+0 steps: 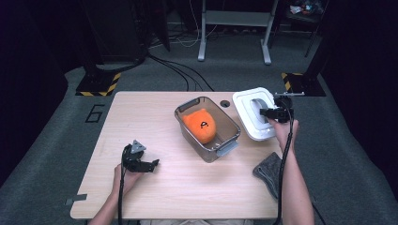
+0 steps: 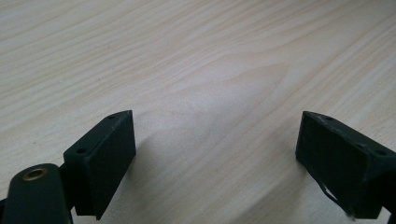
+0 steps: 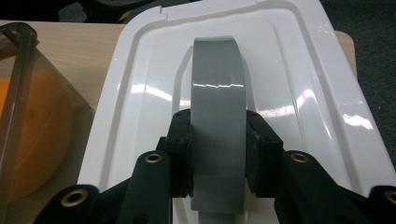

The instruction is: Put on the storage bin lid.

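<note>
Right gripper (image 3: 218,154) clamps the grey handle (image 3: 218,107) of the white plastic lid (image 1: 254,114), right of the clear bin (image 1: 207,128); left gripper (image 2: 215,163) open, empty; a narrow grip risks the lid tilting.

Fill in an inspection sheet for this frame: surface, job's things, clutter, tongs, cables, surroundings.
Surface: light wooden table, bare where the left tongs rest.
Job's things: white lid with a grey handle, held at the table's right side; clear grey bin mid-table, open, with an orange plush toy inside.
Clutter: grey cloth at the right edge near the person's forearm.
Tongs: right tongs shut on the handle, pads pressing both its sides; left tongs open over bare wood, nothing between the jaws.
Cables: one trails from each gripper along the forearm; black cables run across the floor behind the table.
Surroundings: grey carpet, hazard-striped stand bases, a metal frame farther back.
</note>
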Action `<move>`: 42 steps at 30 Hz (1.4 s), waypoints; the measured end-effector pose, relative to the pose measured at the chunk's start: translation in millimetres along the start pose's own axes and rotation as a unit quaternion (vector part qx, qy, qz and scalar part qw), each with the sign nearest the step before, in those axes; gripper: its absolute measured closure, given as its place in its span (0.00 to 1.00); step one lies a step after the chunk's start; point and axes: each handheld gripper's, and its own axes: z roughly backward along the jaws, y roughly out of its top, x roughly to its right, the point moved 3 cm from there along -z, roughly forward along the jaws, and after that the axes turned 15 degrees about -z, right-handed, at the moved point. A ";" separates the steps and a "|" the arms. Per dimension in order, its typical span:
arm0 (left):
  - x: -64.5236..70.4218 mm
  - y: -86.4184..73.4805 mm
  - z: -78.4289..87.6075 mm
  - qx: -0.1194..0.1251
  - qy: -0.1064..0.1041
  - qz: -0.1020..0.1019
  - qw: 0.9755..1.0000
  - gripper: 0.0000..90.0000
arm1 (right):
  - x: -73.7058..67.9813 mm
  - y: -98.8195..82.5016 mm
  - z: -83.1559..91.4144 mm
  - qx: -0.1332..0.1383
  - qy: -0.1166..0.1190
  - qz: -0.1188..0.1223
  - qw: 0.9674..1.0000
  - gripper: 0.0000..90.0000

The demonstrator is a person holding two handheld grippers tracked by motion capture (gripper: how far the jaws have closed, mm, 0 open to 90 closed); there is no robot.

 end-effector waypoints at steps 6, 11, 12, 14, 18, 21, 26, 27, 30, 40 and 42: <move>0.0 0.0 0.0 0.000 0.000 0.000 1.000 0.13 | -6.8 9.4 14.5 0.003 -0.003 0.010 1.000 0.74; -0.1 0.0 -0.1 0.001 0.000 -0.001 1.000 0.13 | -13.6 16.5 25.8 0.004 -0.002 0.019 1.000 0.74; 0.1 0.0 0.0 0.000 0.000 0.000 1.000 0.13 | -15.7 18.2 28.9 0.005 -0.002 0.022 1.000 0.74; 0.0 0.0 0.0 0.000 0.000 0.000 1.000 0.13 | -19.7 20.4 33.5 0.006 0.000 0.023 1.000 0.74; 0.0 0.0 0.0 0.000 0.000 0.000 1.000 0.13 | -26.7 24.2 42.1 0.007 0.006 0.026 1.000 0.74; 0.0 0.0 0.0 0.000 0.000 0.000 1.000 0.13 | -33.7 26.8 48.7 0.009 0.012 0.031 0.999 0.74; 0.0 0.0 0.0 0.000 0.000 0.000 1.000 0.13 | -48.3 28.9 57.5 0.008 0.026 0.037 0.999 0.74; 0.0 0.0 0.0 0.000 0.000 0.000 1.000 0.13 | -51.6 28.9 59.0 0.008 0.026 0.040 0.999 0.74; 0.0 0.0 0.0 0.000 0.000 0.000 1.000 0.13 | -58.8 28.8 61.5 0.007 0.032 0.048 0.998 0.74; -0.1 -0.1 0.2 -0.001 -0.001 -0.001 1.000 0.13 | -89.0 22.3 62.9 -0.001 0.057 0.069 0.996 0.74; -0.1 -0.1 0.2 -0.001 -0.001 -0.001 1.000 0.13 | -94.9 20.1 62.1 -0.004 0.062 0.072 0.995 0.74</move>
